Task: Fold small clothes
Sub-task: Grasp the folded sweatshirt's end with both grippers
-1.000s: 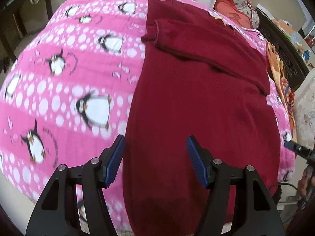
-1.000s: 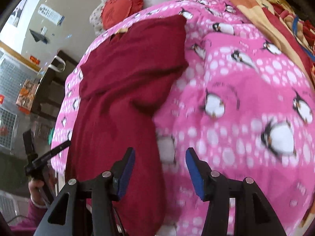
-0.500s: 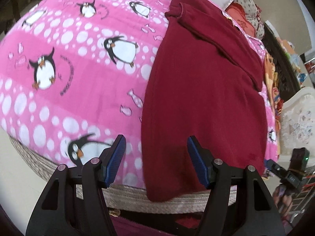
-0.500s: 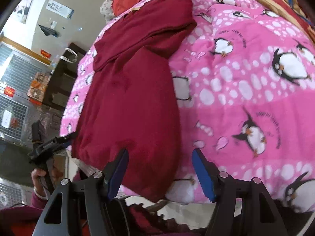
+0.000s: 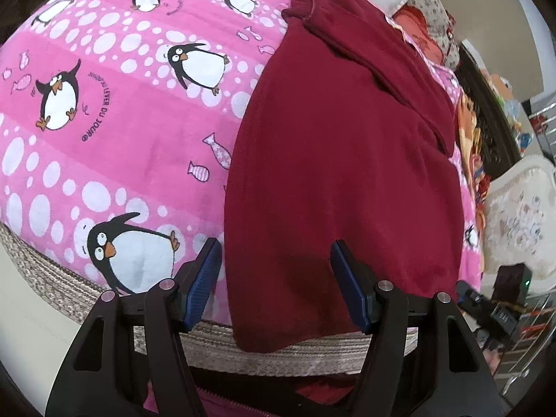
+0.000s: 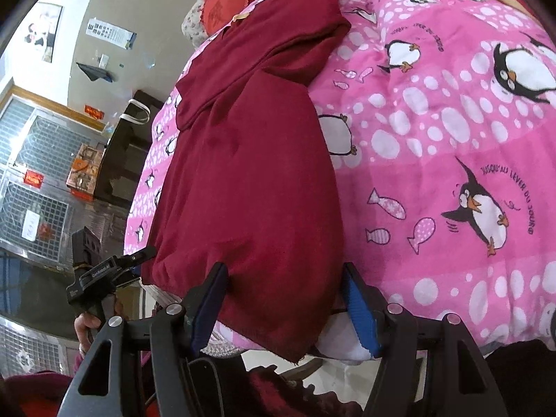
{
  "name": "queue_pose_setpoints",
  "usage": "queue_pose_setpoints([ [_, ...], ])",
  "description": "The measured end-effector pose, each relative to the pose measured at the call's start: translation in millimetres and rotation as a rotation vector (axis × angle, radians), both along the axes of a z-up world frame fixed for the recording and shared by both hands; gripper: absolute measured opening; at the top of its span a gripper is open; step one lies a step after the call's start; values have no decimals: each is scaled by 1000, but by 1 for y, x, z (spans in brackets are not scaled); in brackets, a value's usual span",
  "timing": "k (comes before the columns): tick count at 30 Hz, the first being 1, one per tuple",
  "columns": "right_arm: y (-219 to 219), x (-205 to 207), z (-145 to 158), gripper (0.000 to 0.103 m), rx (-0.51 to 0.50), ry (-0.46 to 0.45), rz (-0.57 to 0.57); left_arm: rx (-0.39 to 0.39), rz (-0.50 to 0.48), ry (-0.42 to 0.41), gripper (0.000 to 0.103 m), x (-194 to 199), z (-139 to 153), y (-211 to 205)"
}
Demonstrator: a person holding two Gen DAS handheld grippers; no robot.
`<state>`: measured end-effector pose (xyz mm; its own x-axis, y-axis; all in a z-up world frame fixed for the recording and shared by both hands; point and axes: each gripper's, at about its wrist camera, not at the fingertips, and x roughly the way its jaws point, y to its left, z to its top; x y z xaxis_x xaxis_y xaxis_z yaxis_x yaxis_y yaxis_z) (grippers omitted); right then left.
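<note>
Both the left gripper (image 5: 276,285) and right gripper (image 6: 285,299) stand spread astride the maroon garment's (image 5: 340,160) near hem on the penguin blanket (image 5: 114,111), pads seemingly not touching it

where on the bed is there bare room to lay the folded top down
The penguin blanket lies bare left of the maroon garment, and again on its right side, out to the near edge. The far end is crowded with pillows.

"JUSQU'AU LEVER DU JOUR" printed on pink penguin blanket (image 6: 434,160)
</note>
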<state>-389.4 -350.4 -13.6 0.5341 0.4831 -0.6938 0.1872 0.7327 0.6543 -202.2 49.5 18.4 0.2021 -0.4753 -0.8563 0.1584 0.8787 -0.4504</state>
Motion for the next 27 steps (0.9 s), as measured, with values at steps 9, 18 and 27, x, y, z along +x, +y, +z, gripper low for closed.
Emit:
queue_pose_setpoints([
  [9, 4, -15, 20, 9, -16, -90, 17, -1, -85, -27, 12, -5, 12, -8],
  [18, 6, -40, 40, 7, -45, -98, 64, -9, -142, -77, 9, -19, 32, 9],
  [27, 5, -36, 16, 67, -44, -37, 49, -12, -81, -11, 42, -16, 13, 16],
])
